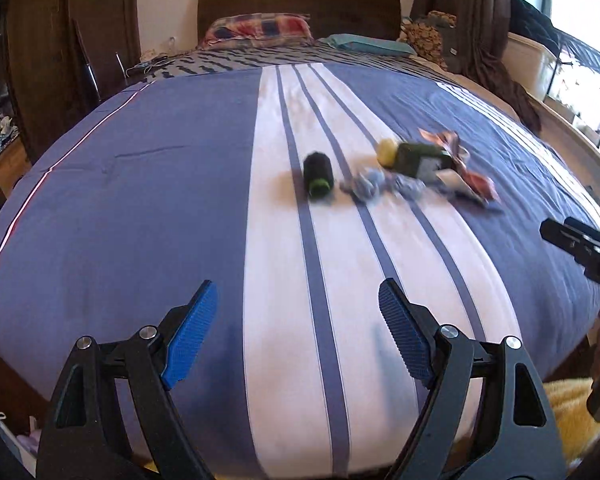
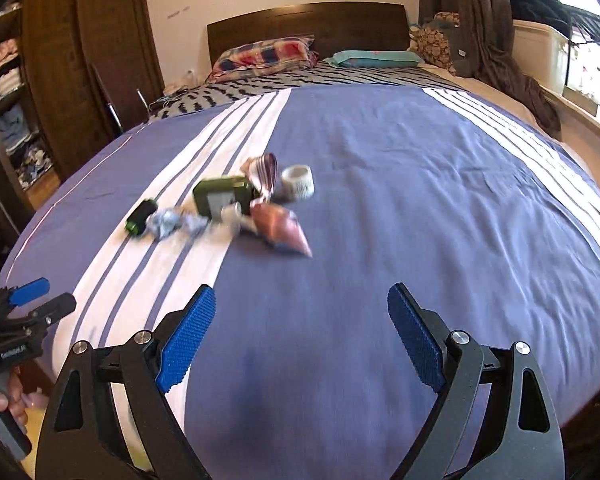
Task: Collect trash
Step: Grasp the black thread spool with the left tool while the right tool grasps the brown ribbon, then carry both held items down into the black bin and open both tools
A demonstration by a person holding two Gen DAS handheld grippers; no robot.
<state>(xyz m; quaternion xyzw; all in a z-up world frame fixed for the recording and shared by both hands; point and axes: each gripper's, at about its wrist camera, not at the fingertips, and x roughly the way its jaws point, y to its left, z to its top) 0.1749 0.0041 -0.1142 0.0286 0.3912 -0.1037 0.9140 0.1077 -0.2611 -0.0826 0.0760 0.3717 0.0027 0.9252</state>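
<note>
Both tongs spread wide and empty, left tongs and right tongs above the bed, trash pile lying mid-bed, black roll just beside it.

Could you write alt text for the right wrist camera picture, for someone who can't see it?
A small heap of trash lies mid-bed: a black and green roll, crumpled blue paper, a dark green box, shiny wrappers and a white tape roll. The open right tool frames the blue and white striped bedspread; the left tool shows at far left.
</note>
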